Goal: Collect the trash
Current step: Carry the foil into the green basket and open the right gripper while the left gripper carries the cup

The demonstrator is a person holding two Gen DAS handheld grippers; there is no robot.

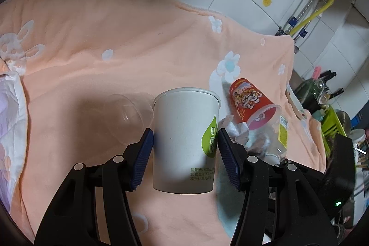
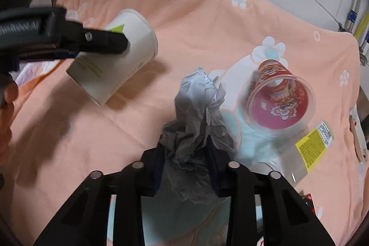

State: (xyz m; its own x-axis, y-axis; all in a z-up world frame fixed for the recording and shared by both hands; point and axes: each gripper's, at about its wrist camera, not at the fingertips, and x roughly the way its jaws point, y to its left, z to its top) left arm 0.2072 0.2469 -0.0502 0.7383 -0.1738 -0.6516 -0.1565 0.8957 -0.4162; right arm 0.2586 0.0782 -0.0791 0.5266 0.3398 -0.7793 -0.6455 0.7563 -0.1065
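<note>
Left gripper (image 1: 185,149) has the white paper cup with a green leaf (image 1: 185,142) clamped between its pads, lifted off the peach blanket (image 1: 92,50). Right gripper (image 2: 185,163) is closed on the crumpled grey tissue (image 2: 196,121). Beyond and right of it, the red printed plastic cup (image 2: 280,103) lies tipped over, the clear yellow-labelled bottle (image 2: 309,149) beside it. Both, I reckon, are yet to collect.

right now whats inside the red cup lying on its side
The red cup lies on the peach blanket with its mouth facing the right wrist camera. Only its printed wall shows through; nothing appears inside. The deepest part by its base is too blurred to judge.
</note>
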